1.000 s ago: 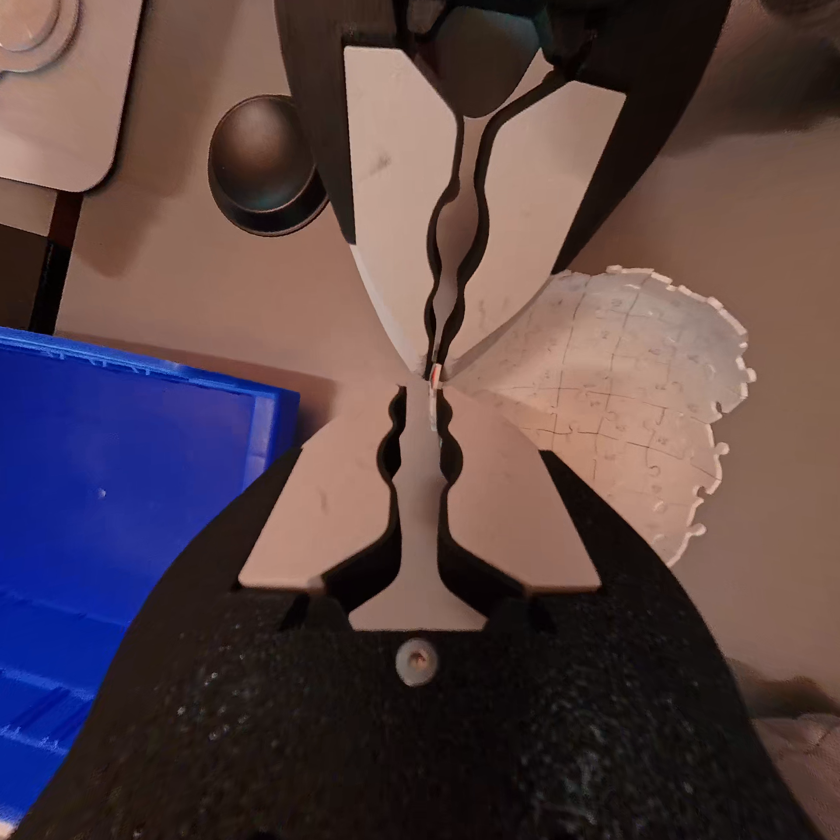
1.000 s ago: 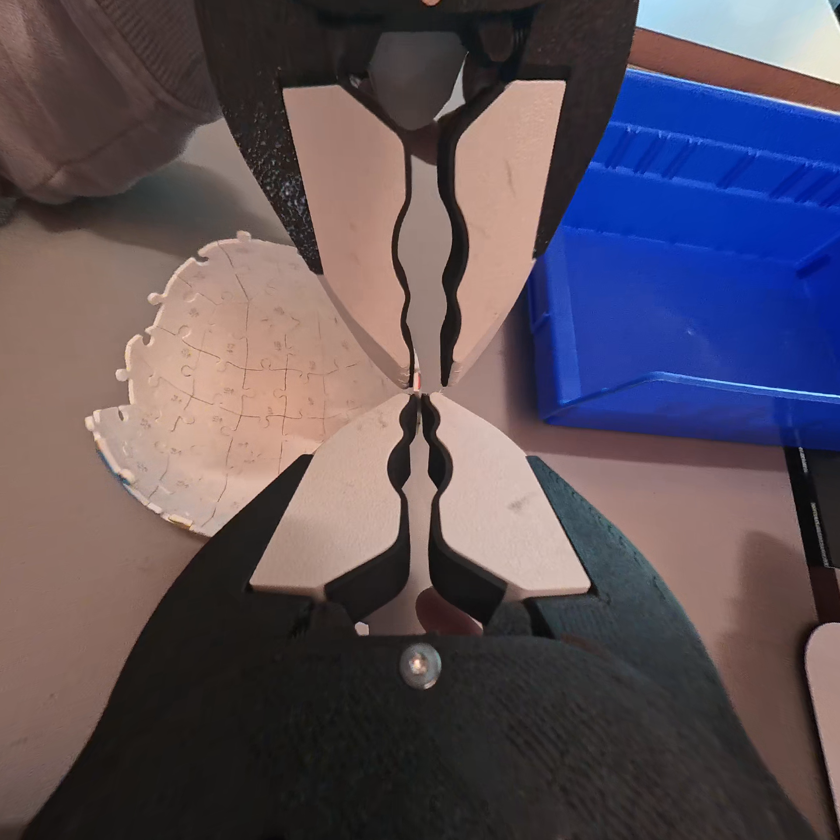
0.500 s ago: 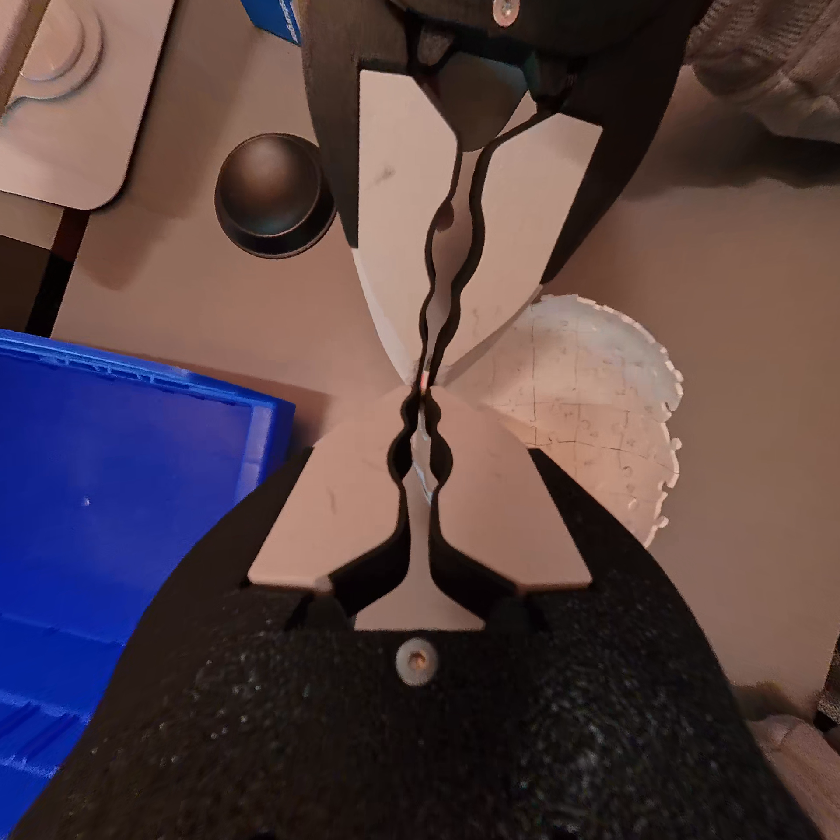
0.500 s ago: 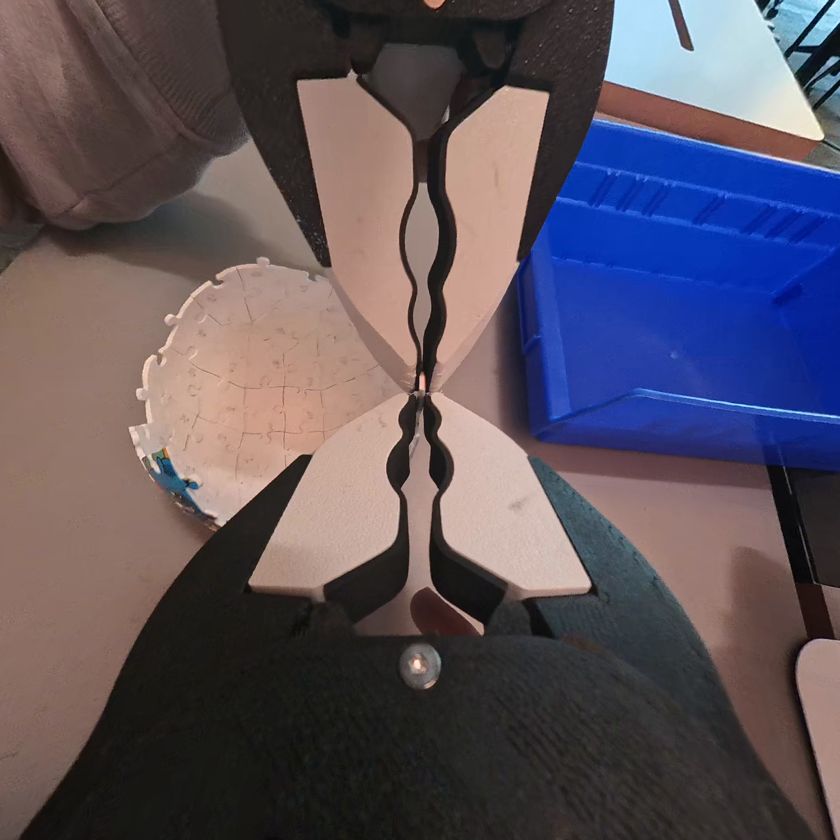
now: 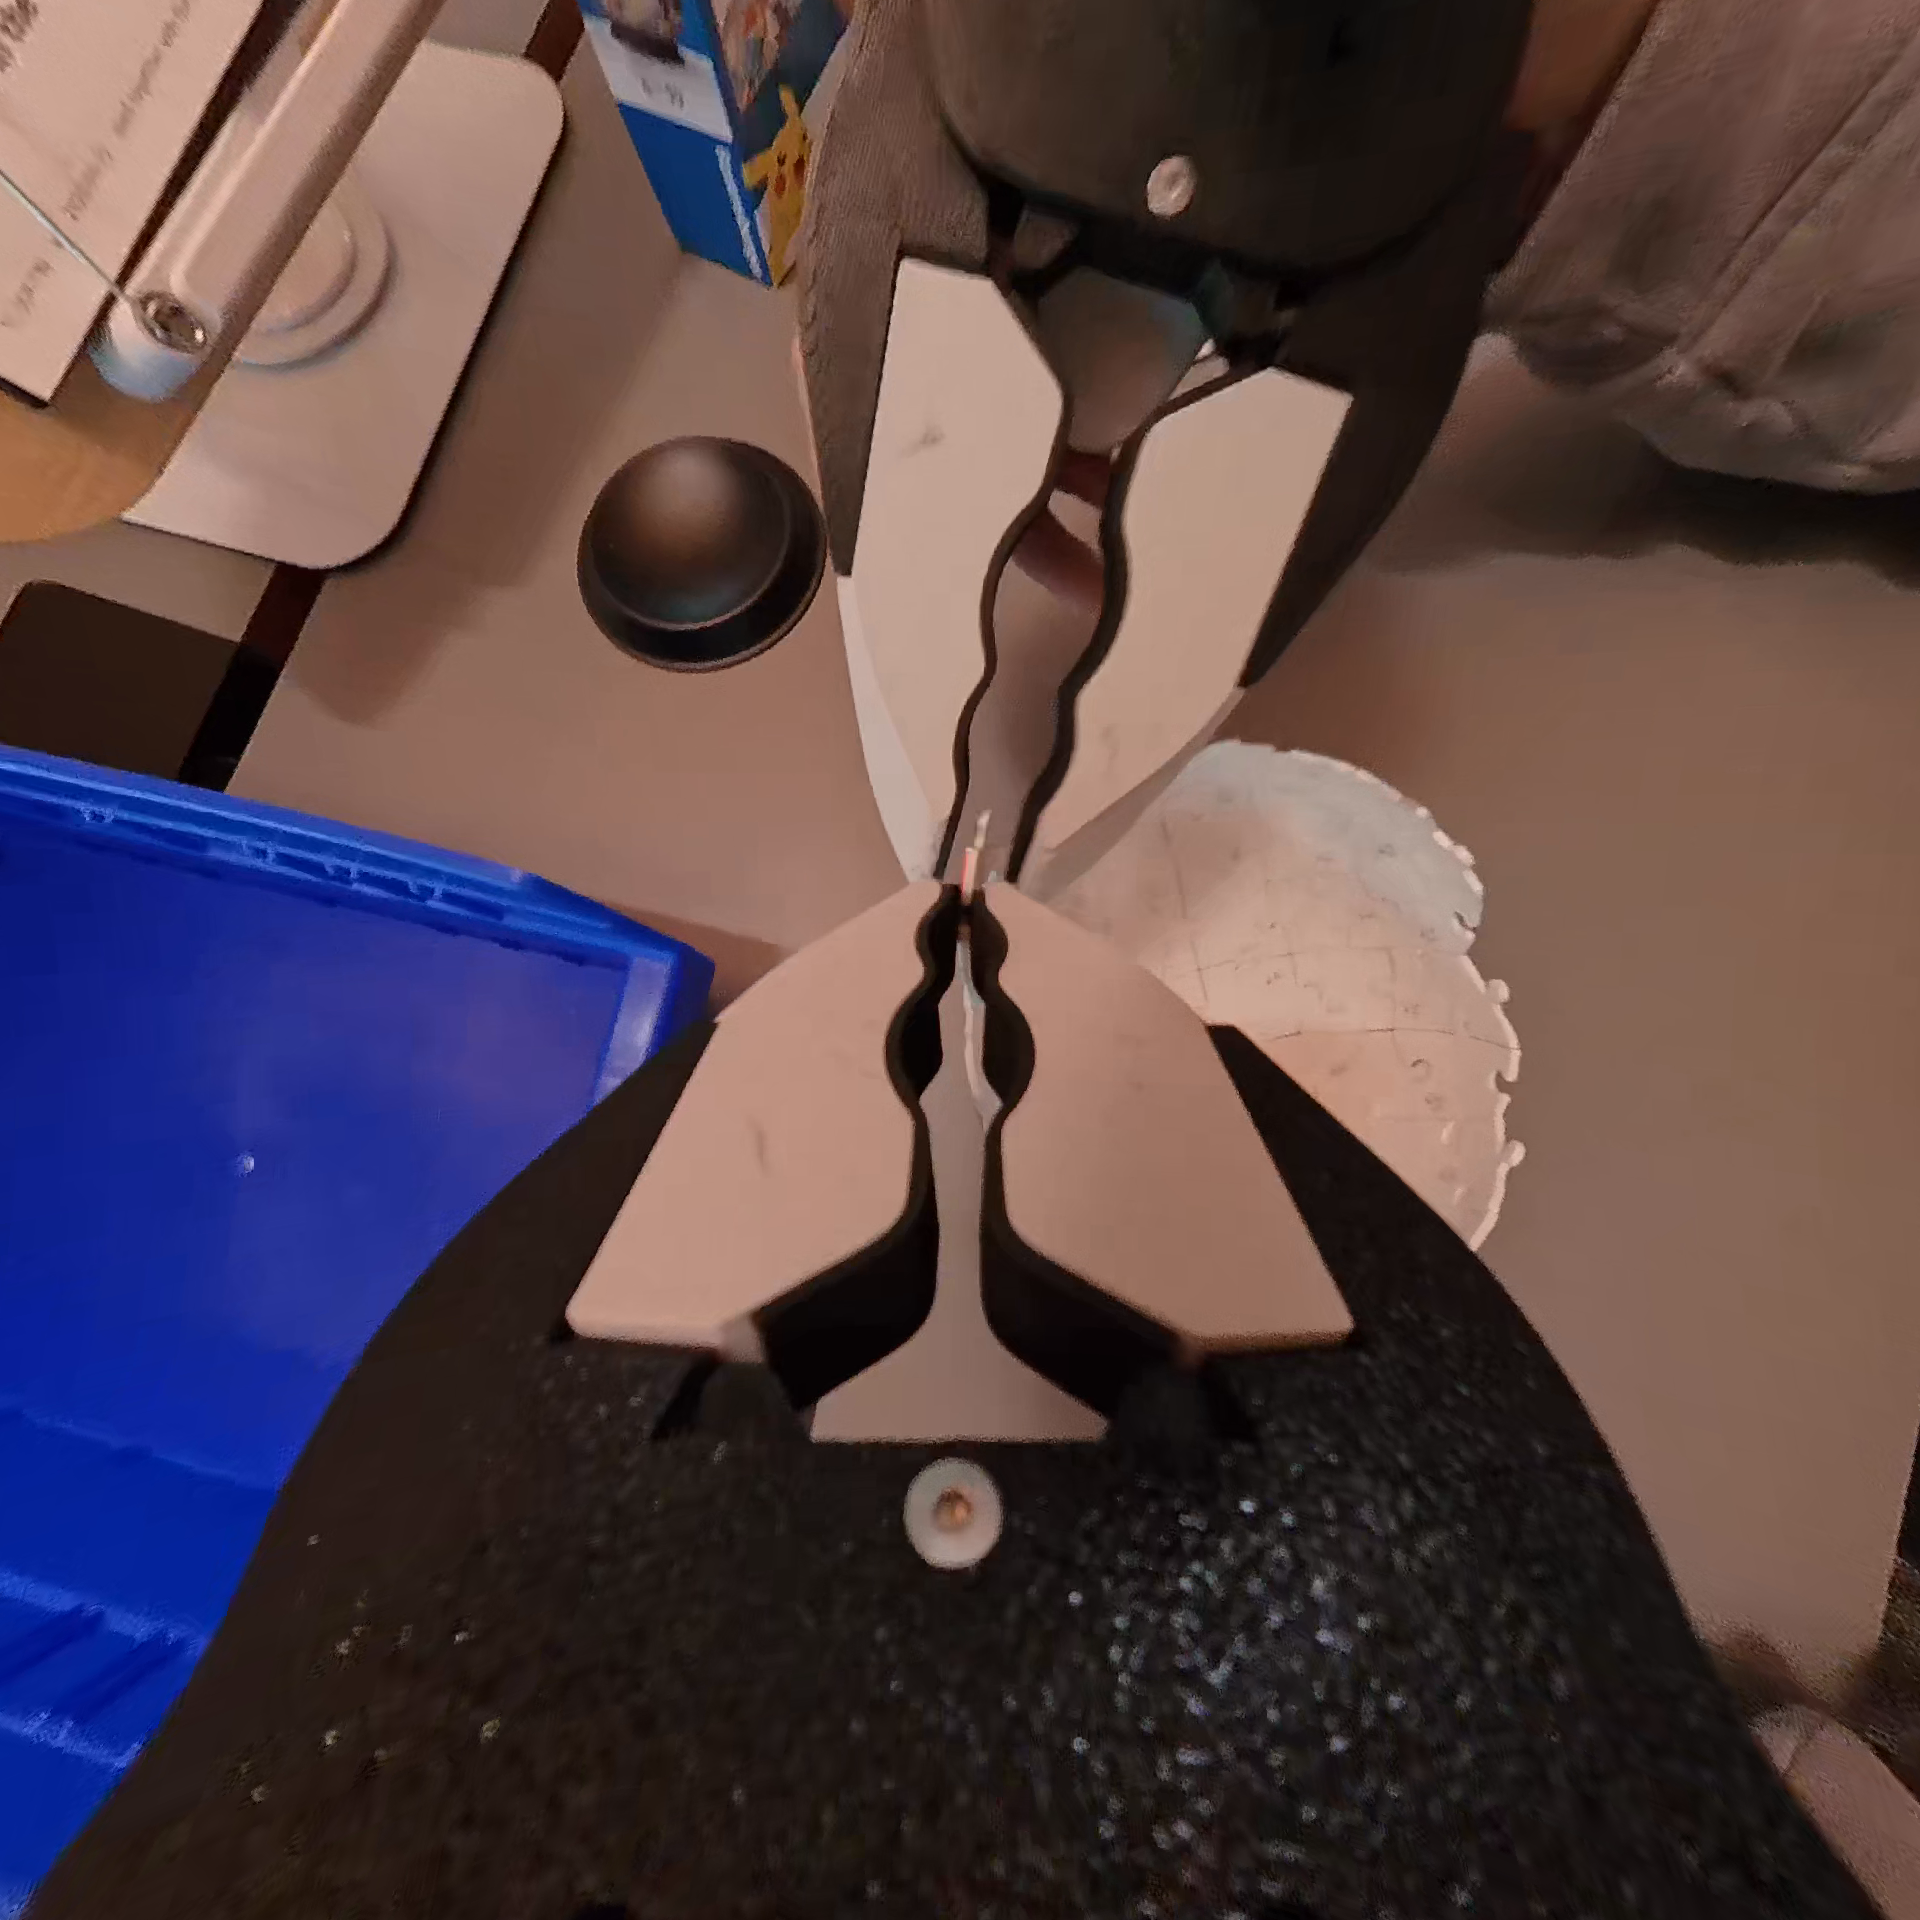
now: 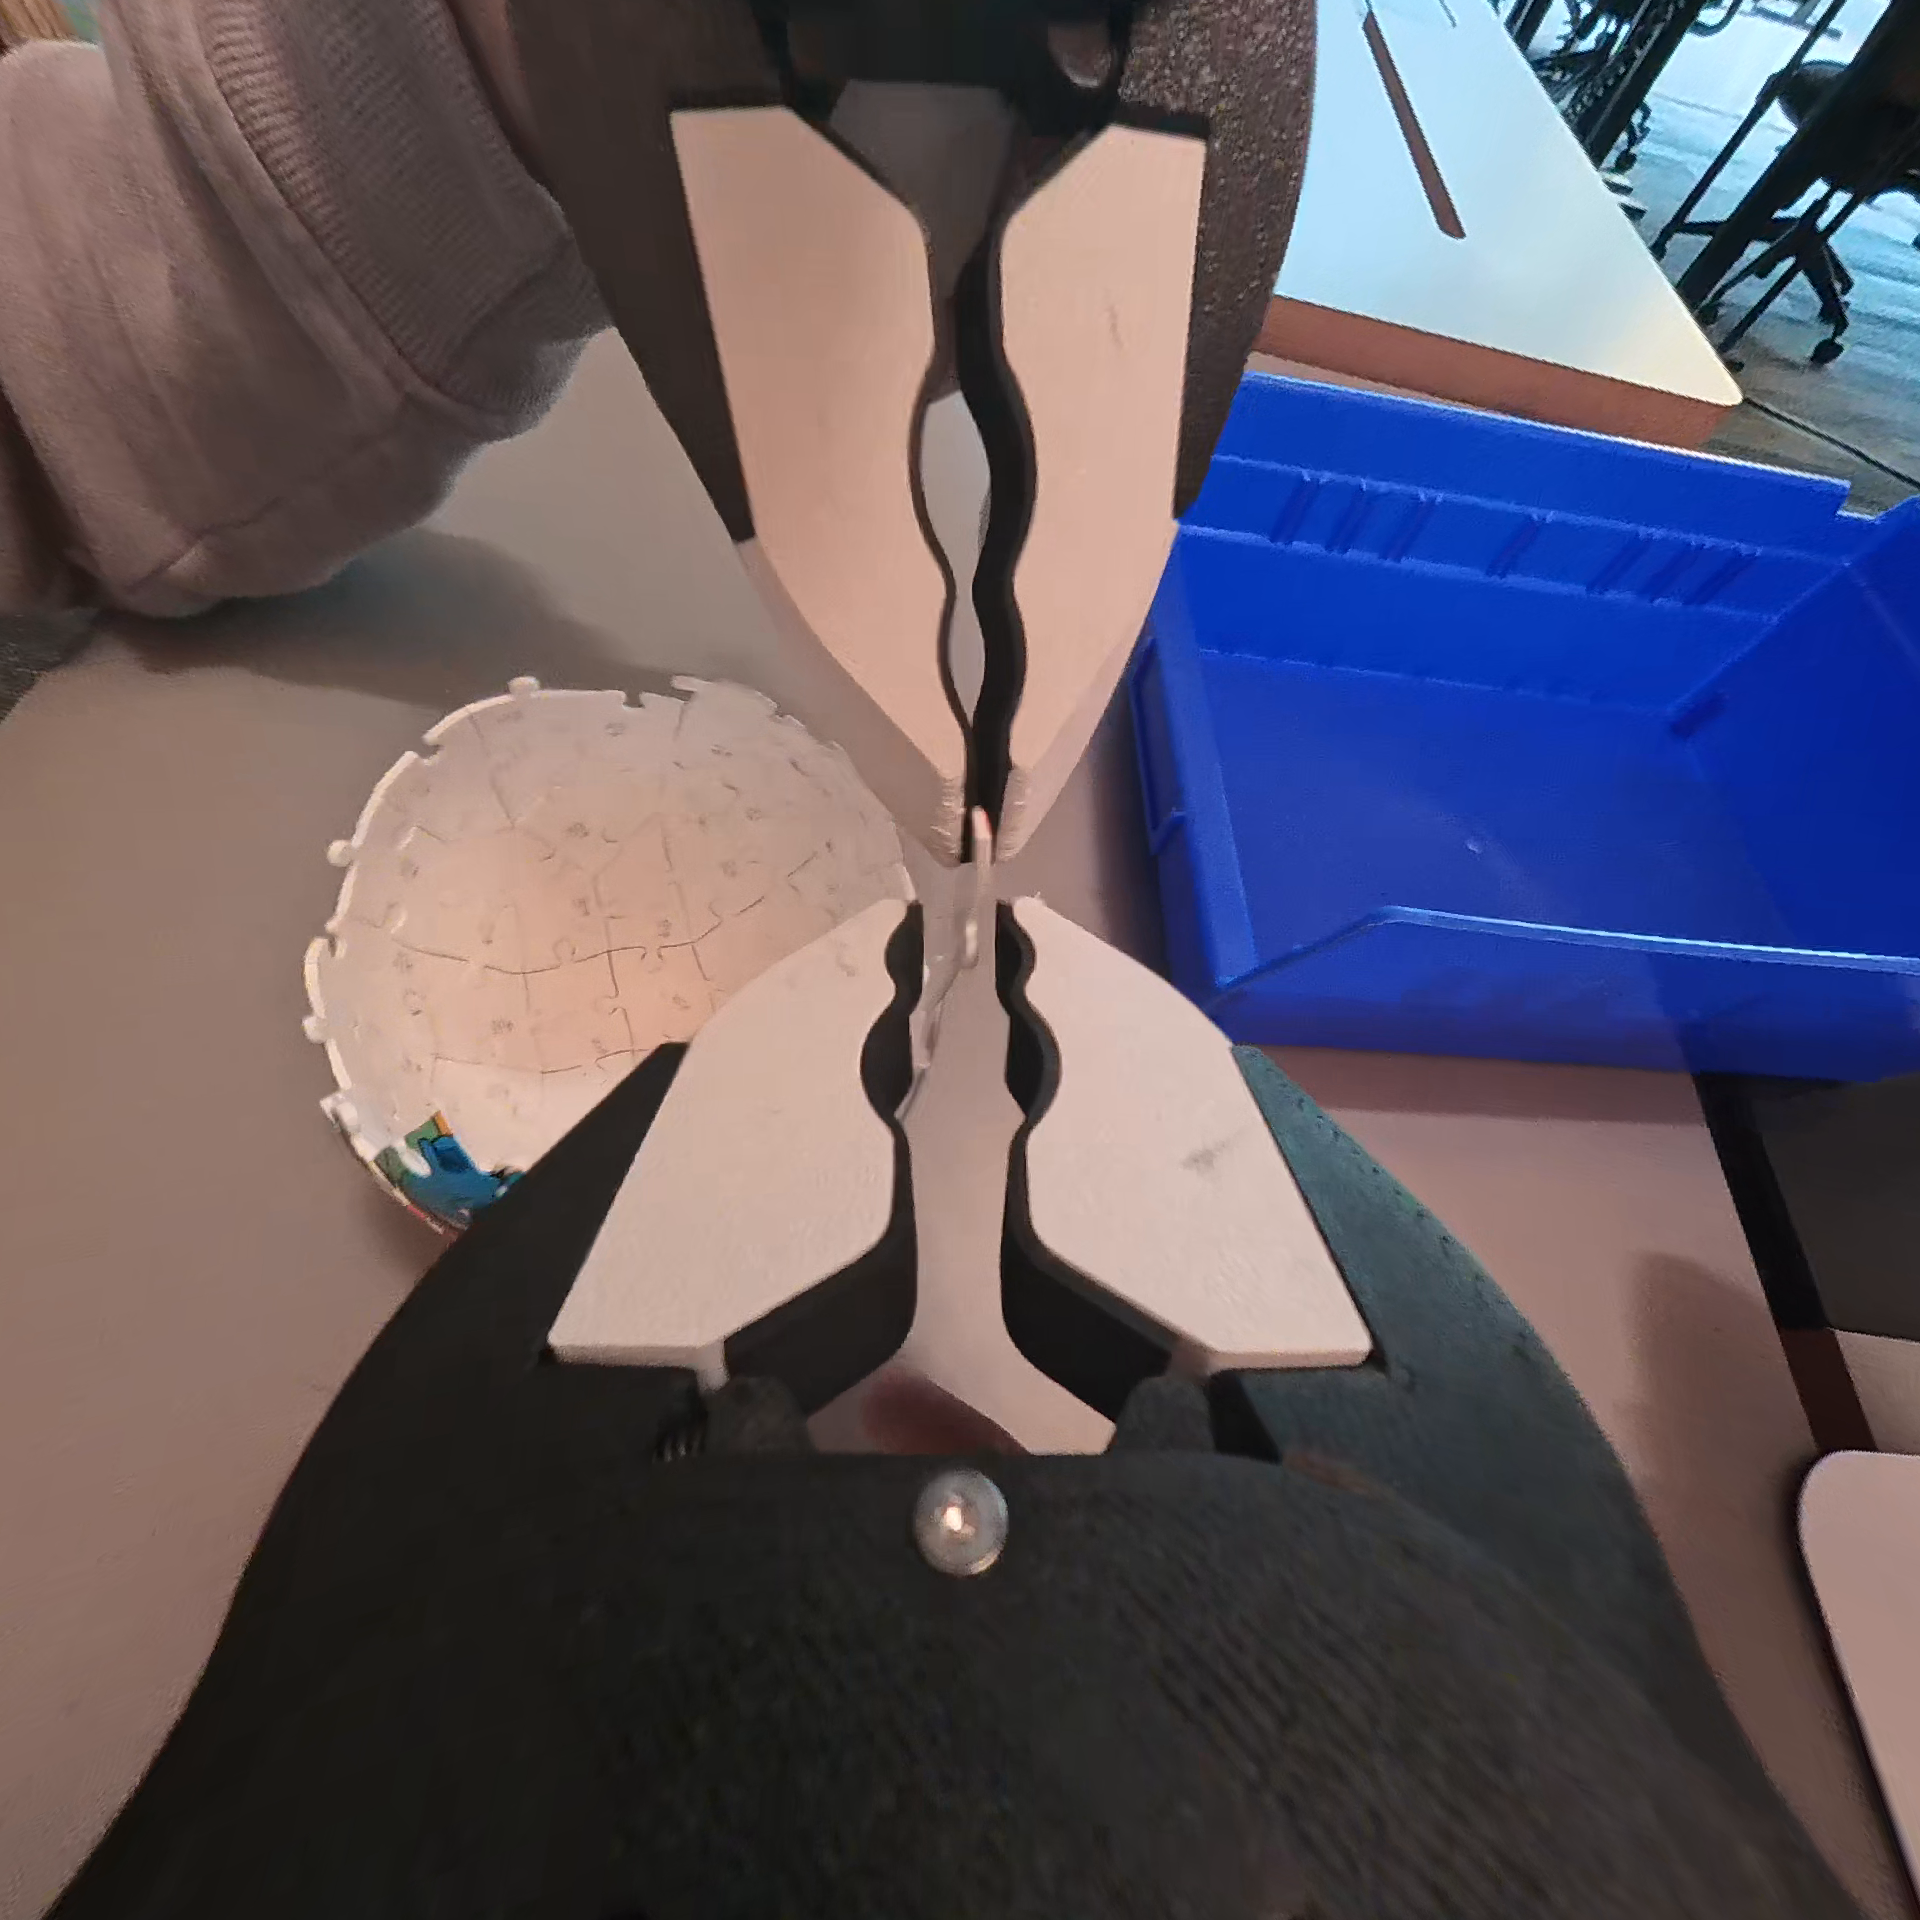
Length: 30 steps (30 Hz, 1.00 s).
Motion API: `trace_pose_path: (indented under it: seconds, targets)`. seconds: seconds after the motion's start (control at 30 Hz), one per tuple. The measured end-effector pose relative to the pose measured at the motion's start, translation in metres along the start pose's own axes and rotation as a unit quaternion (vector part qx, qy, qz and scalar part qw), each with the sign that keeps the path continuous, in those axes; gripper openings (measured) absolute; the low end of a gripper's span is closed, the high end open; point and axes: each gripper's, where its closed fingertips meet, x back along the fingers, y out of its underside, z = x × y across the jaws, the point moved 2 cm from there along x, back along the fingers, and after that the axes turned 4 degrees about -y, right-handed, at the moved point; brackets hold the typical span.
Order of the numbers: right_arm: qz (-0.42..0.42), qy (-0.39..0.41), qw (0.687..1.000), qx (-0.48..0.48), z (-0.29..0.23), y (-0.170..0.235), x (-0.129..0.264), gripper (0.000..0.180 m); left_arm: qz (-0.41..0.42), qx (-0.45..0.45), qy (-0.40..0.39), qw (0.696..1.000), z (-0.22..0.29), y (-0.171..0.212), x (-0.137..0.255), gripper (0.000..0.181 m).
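My two grippers meet tip to tip above a grey table (image 5: 1610,831). My left gripper (image 5: 966,909) is shut on a thin white puzzle piece (image 5: 971,997), seen edge-on between its pads. My right gripper (image 6: 961,909) has its fingertips slightly apart around the same piece (image 6: 961,920), with a gap on each side. A white half-sphere of joined puzzle pieces (image 6: 582,904) lies open side up on the table below and beside the tips; it also shows in the left wrist view (image 5: 1320,966). Its outside is printed in colours at the lower edge.
A blue plastic bin (image 6: 1507,831) stands on the table next to the grippers; it also shows in the left wrist view (image 5: 312,1091). A black domed knob (image 5: 701,551), a blue printed box (image 5: 727,125) and a white stand base (image 5: 395,312) lie beyond. A person's knit sleeve (image 6: 260,291) rests nearby. My left and right fingertips are right by each other. Left tips and right tips are each some 15 centimetres from the black domed knob (image 5: 701,551).
Both grippers have risen from the table, so the half-sphere looks smaller. My right gripper's tips, pinched together before, have parted a little around the piece. The left stays shut on it.
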Motion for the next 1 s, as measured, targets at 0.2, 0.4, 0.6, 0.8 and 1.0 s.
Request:
trace_pose_path:
  seconds: [0.2,0.4,0.6,0.8,1.0]
  targets:
    - [0.001,-0.008,1.0,0.007,-0.001,-0.005,0.006,0.003,0.017,-0.01,0.0,1.0,0.004,-0.006,0.004,0.002]
    - [-0.026,-0.002,0.999,0.032,-0.005,-0.004,0.007,0.004,0.014,-0.021,0.004,1.0,0.006,-0.006,0.002,0.002]
    - [-0.023,0.019,0.999,0.036,0.0,-0.006,0.011,0.005,0.026,-0.026,-0.019,0.999,0.002,-0.011,0.003,0.001]
    - [-0.015,0.034,0.999,0.031,0.007,-0.004,0.014,0.006,0.033,-0.014,-0.035,0.999,-0.003,-0.014,-0.001,0.001]
    - [-0.007,0.041,0.999,0.034,0.009,-0.004,0.015,0.008,0.044,0.008,-0.026,0.999,-0.006,-0.015,-0.003,0.001]
